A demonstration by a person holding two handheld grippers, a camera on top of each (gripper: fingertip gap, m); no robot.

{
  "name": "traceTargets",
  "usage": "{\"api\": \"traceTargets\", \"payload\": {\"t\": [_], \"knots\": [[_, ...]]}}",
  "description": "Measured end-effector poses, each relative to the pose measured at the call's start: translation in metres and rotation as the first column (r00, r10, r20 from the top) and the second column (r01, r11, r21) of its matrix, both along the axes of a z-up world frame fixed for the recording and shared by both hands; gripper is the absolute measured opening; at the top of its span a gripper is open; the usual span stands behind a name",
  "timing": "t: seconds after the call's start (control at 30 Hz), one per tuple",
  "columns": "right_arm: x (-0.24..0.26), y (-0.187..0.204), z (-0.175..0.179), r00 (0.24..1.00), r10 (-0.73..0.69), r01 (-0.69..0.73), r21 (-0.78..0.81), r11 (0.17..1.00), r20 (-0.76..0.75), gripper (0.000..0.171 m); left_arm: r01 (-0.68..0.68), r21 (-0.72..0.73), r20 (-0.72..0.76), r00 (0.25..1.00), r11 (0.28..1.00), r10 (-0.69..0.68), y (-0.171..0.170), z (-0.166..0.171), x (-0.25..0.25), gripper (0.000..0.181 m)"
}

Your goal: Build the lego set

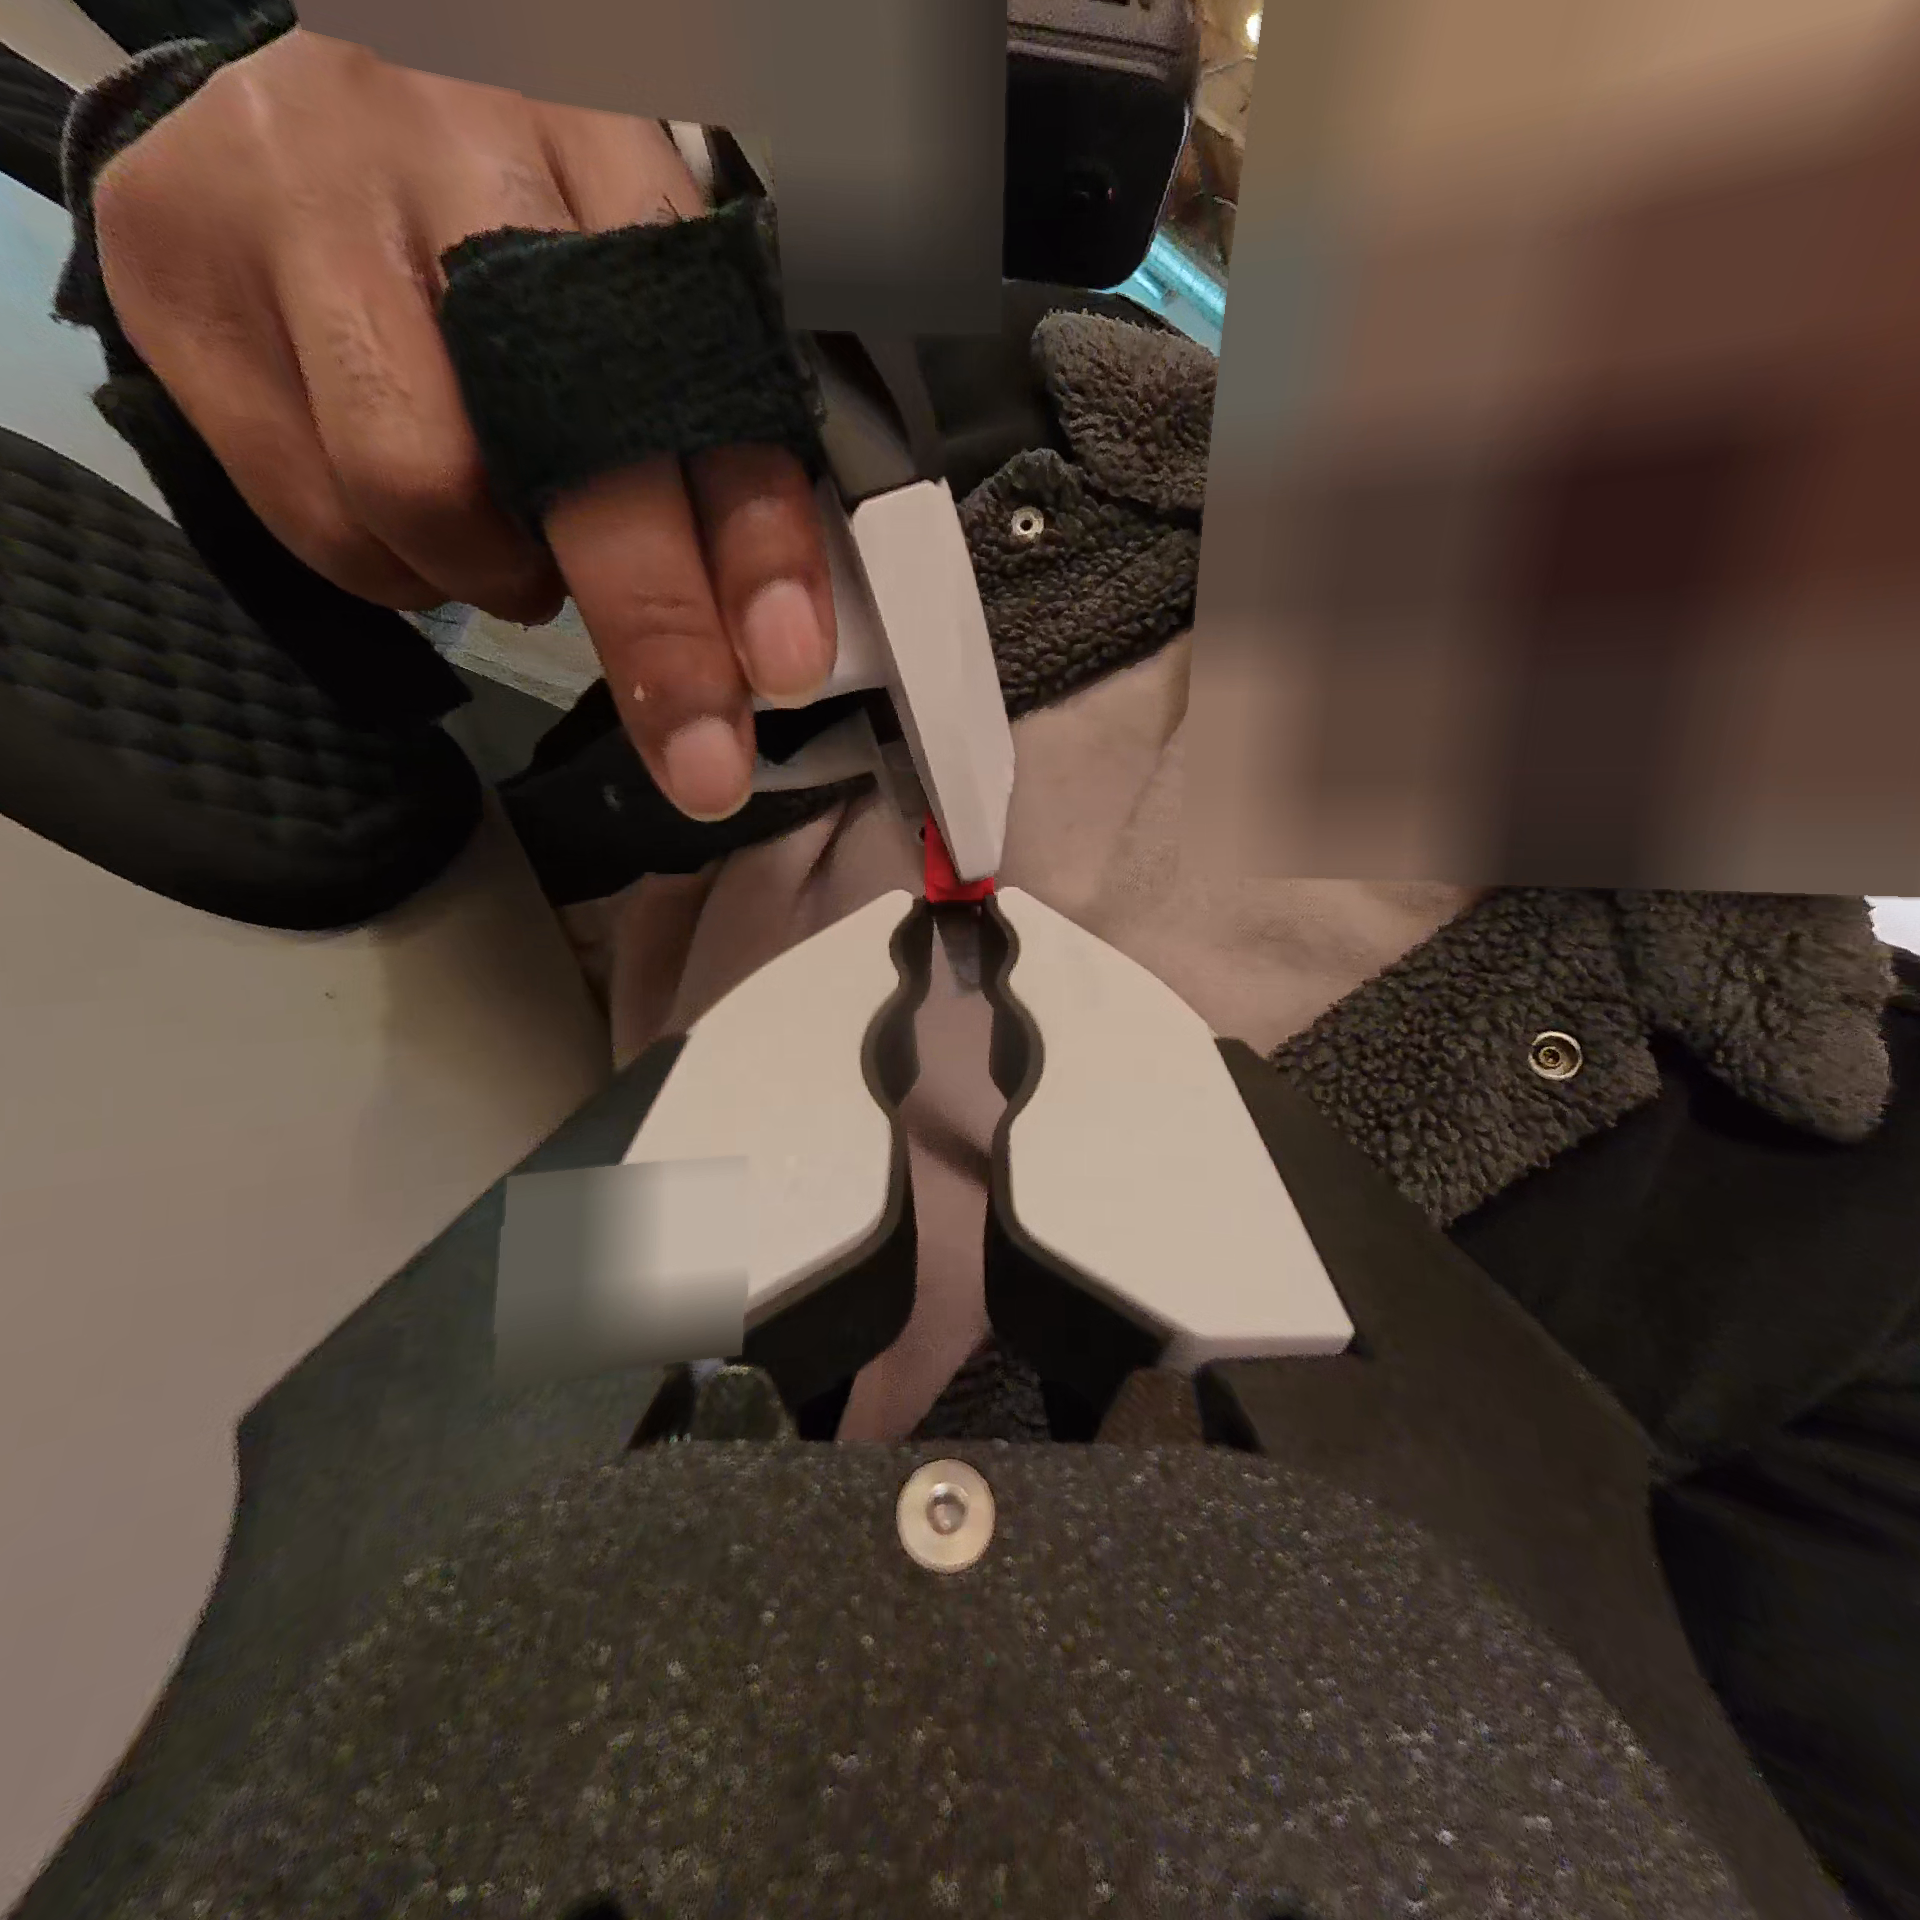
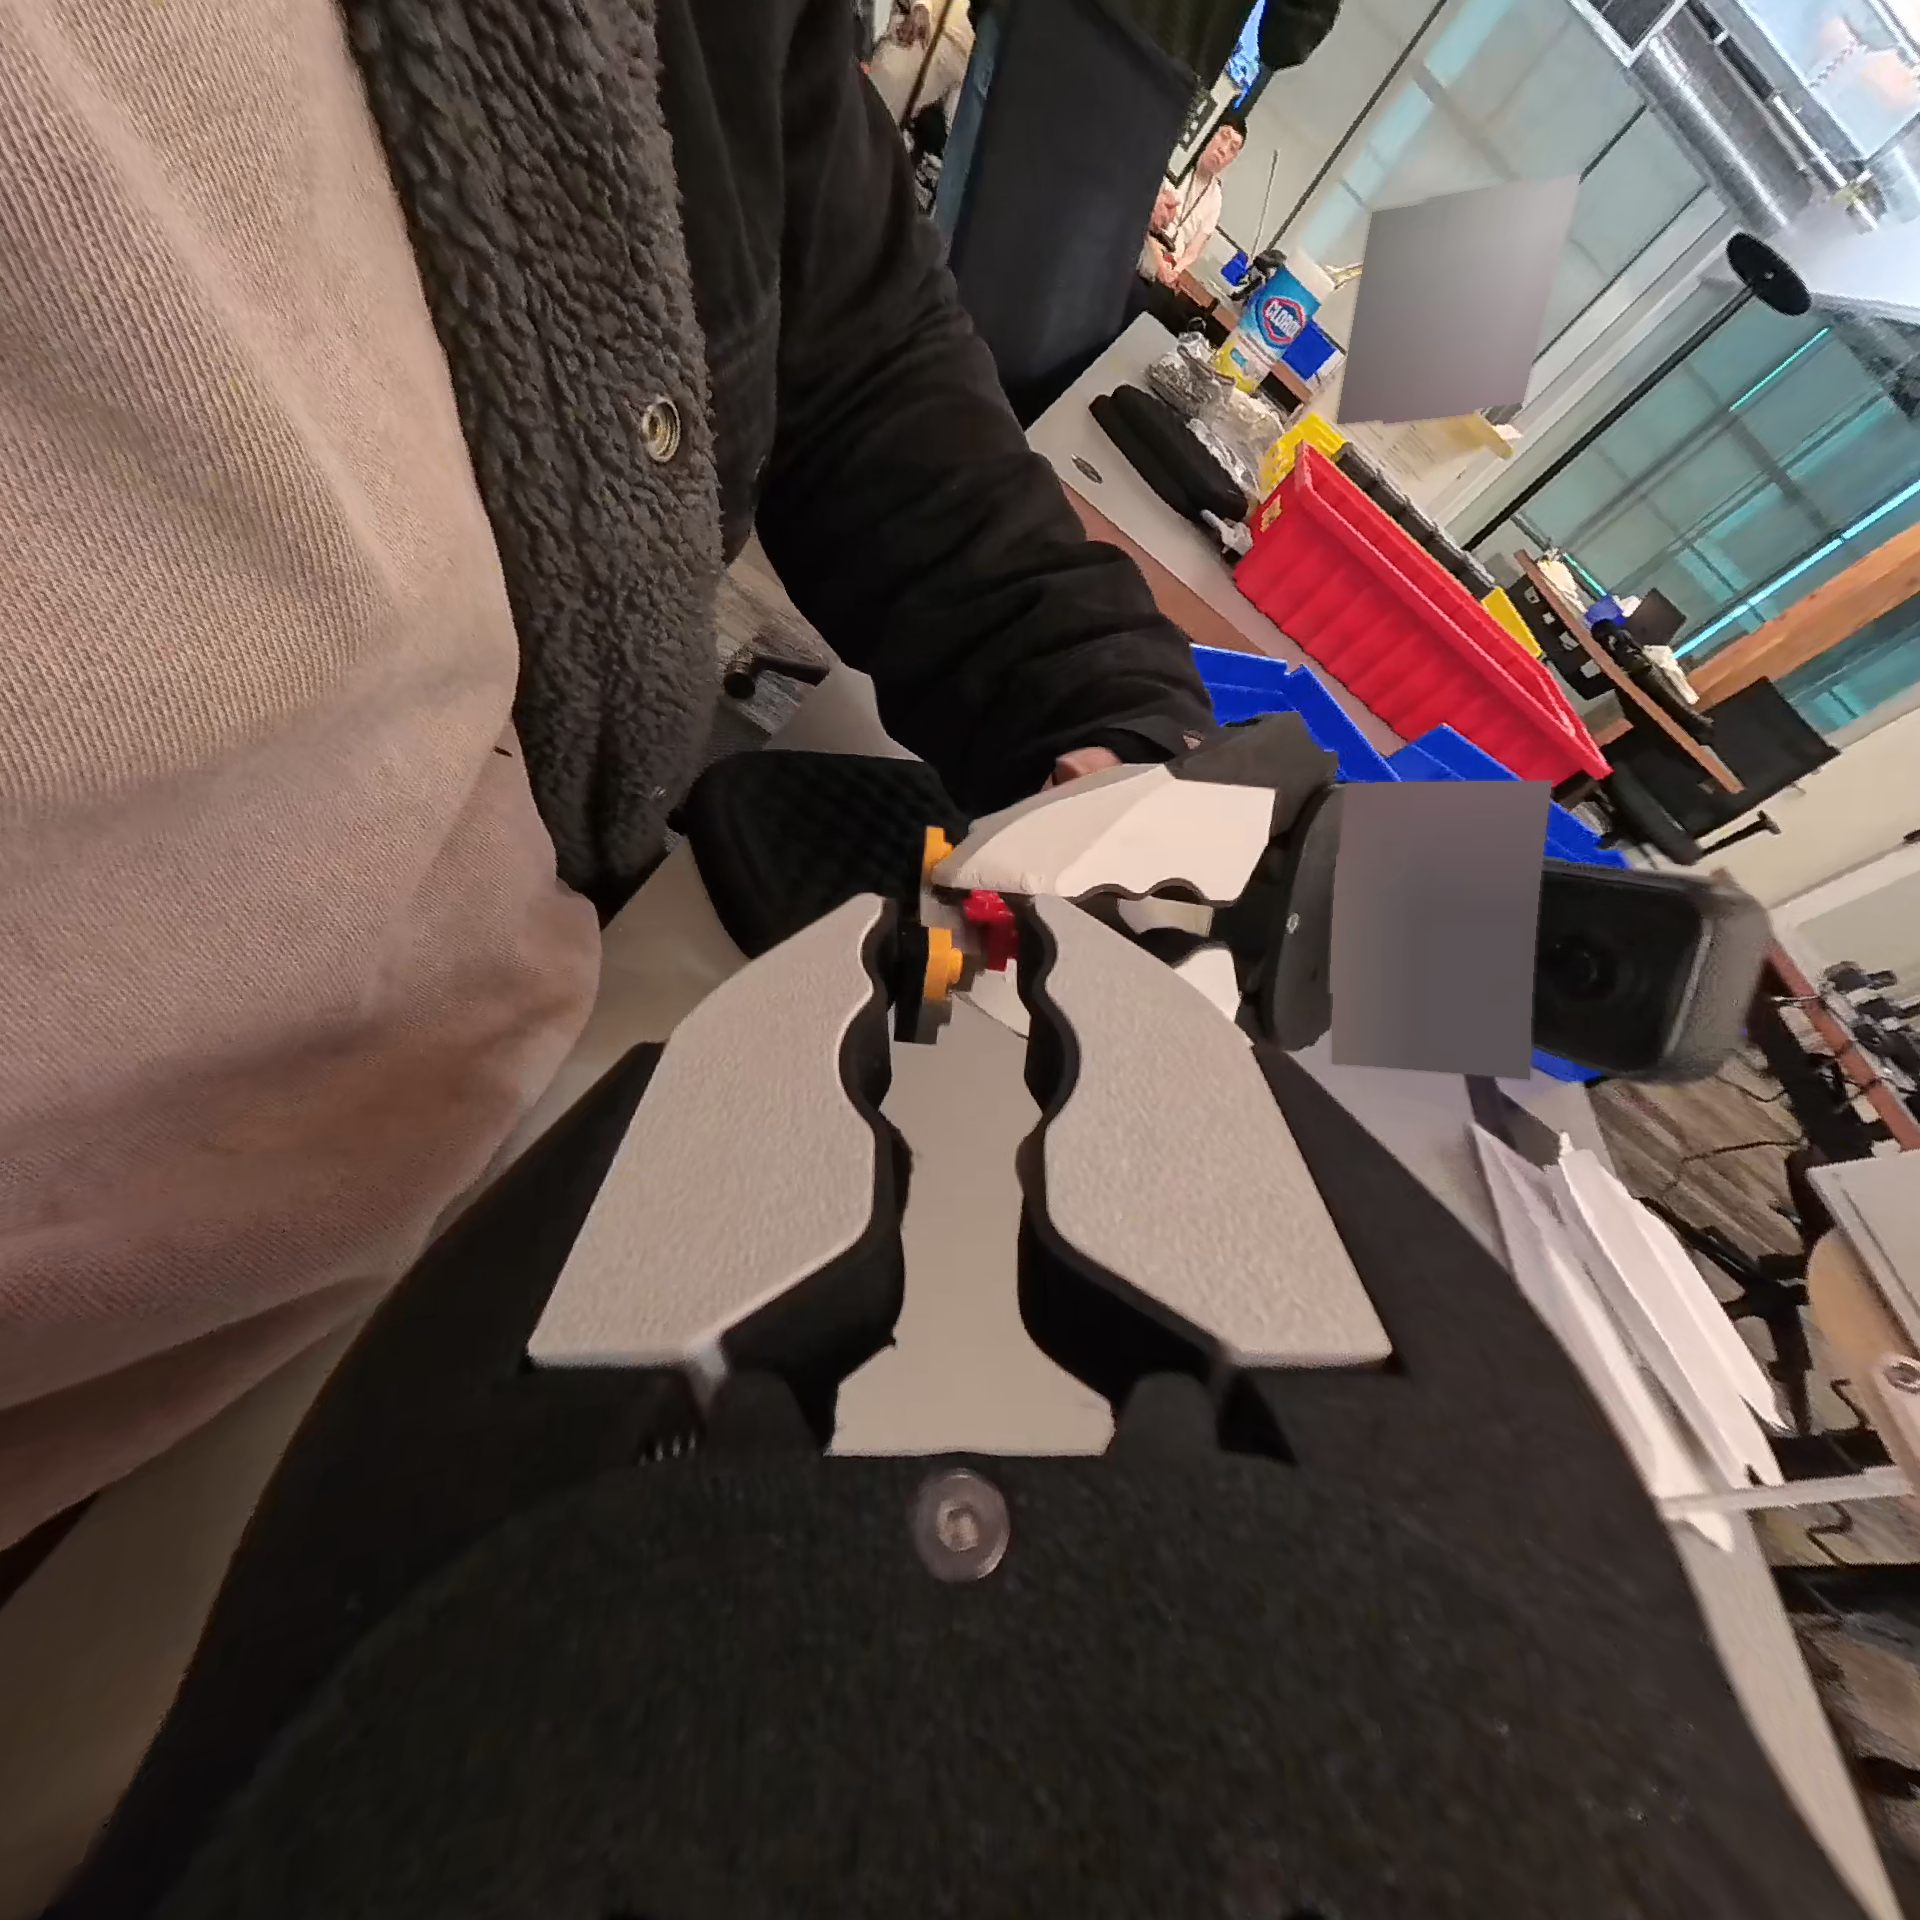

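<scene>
Red lego piece [image 1: 948,871] is seen pinched at the very tips of the left gripper [image 1: 956,906], whose white fingers [image 1: 774,1101] are drawn nearly together around it. From above, the right gripper [image 1: 971,831] comes down onto the same piece, worked by a hand [image 1: 343,343] strapped in with a black band [image 1: 613,353].

In the right wrist view, a small assembly is held at the tips of the right gripper [image 2: 956,940]: a black plate [image 2: 920,987] carrying orange-yellow studs [image 2: 943,954], with the red piece [image 2: 987,925] just beside it. The jaws are narrowed about this cluster; which brick each pad actually touches cannot be told. The left gripper [image 2: 951,871] reaches in sideways, touching the assembly.

Both tools are held in the air close to a beige shirt [image 2: 208,623] and dark fleece jacket [image 2: 540,312]. Red bin [image 2: 1403,623] and blue bins [image 2: 1278,696] stand on the grey table [image 2: 1143,436] behind.
</scene>
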State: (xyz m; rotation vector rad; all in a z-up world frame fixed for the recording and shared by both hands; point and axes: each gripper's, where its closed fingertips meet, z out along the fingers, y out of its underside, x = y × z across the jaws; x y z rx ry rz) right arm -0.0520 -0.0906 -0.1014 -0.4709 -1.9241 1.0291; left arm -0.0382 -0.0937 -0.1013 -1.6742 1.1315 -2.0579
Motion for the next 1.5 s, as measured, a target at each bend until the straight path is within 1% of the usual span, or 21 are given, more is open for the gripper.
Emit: {"api": "traceTargets", "payload": {"t": [0.17, 0.27, 0.37, 0.5, 0.57, 0.67, 0.73, 0.83, 0.87, 0.93, 1.0, 1.03, 1.13, 1.23, 1.37, 1.5], "knots": [[0.001, -0.001, 0.002, 1.000, 0.001, 0.001, -0.095, 0.995, 0.024, 0.020, -0.002, -0.073, 0.009, 1.000, 0.997, 0.002, -0.001, 0.002, 0.001, 0.009], [0.000, 0.006, 0.003, 0.999, -0.040, 0.043, -0.142, 0.989, 0.024, 0.019, -0.077, -0.063, 0.003, 0.997, 0.995, 0.078, 0.008, 0.002, 0.001, 0.012], [0.000, 0.013, 0.004, 0.998, -0.061, 0.066, -0.250, 0.966, 0.026, 0.019, -0.182, -0.011, 0.013, 0.983, 0.983, 0.182, 0.017, 0.005, -0.003, 0.012], [0.000, 0.024, 0.004, 0.996, -0.087, 0.093, -0.371, 0.924, 0.032, 0.019, -0.318, 0.137, 0.017, 0.948, 0.938, 0.318, 0.026, 0.007, -0.011, 0.014], [0.000, 0.027, 0.006, 0.995, -0.093, 0.096, -0.415, 0.905, 0.026, 0.019, -0.393, 0.241, 0.029, 0.917, 0.888, 0.398, 0.030, 0.010, -0.014, 0.016], [0.001, 0.031, 0.011, 0.995, -0.104, 0.096, -0.431, 0.897, 0.006, 0.019, -0.480, 0.417, 0.050, 0.860, 0.771, 0.508, 0.033, 0.015, -0.016, 0.021], [0.000, 0.036, 0.016, 0.992, -0.126, 0.106, -0.431, 0.896, -0.019, 0.019, -0.466, 0.515, 0.028, 0.848, 0.719, 0.529, 0.029, 0.014, -0.015, 0.029], [0.000, 0.040, 0.021, 0.987, -0.155, 0.128, -0.390, 0.912, -0.039, 0.019, -0.475, 0.613, 0.011, 0.804, 0.632, 0.594, 0.033, 0.009, -0.012, 0.031], [-0.001, 0.040, 0.021, 0.986, -0.160, 0.132, -0.371, 0.919, -0.044, 0.019, -0.480, 0.644, 0.016, 0.787, 0.595, 0.617, 0.035, 0.008, -0.009, 0.031], [-0.002, 0.038, 0.022, 0.986, -0.162, 0.136, -0.349, 0.927, -0.048, 0.019, -0.460, 0.722, 0.011, 0.754, 0.516, 0.656, 0.041, 0.004, -0.005, 0.022], [-0.004, 0.038, 0.021, 0.983, -0.175, 0.151, -0.324, 0.934, -0.047, 0.019, -0.419, 0.798, 0.024, 0.740, 0.433, 0.672, 0.043, 0.003, -0.002, 0.011], [-0.003, 0.039, 0.022, 0.982, -0.179, 0.152, -0.321, 0.935, -0.054, 0.019, -0.405, 0.826, 0.038, 0.733, 0.392, 0.679, 0.044, 0.004, -0.002, 0.008], [-0.002, 0.039, 0.023, 0.982, -0.184, 0.160, -0.310, 0.937, -0.049, 0.020, -0.372, 0.875, 0.064, 0.724, 0.310, 0.687, 0.045, 0.005, -0.002, 0.008], [-0.001, 0.039, 0.021, 0.982, -0.184, 0.165, -0.303, 0.939, -0.035, 0.020, -0.345, 0.906, 0.088, 0.722, 0.247, 0.687, 0.046, 0.003, -0.002, 0.008], [0.000, 0.039, 0.017, 0.984, -0.180, 0.170, -0.300, 0.939, -0.005, 0.021, -0.313, 0.931, 0.106, 0.723, 0.187, 0.683, 0.047, 0.002, -0.004, 0.008], [0.000, 0.040, 0.019, 0.983, -0.182, 0.169, -0.314, 0.934, -0.011, 0.020, -0.332, 0.924, 0.121, 0.725, 0.189, 0.678, 0.047, 0.003, -0.004, 0.008]]}}
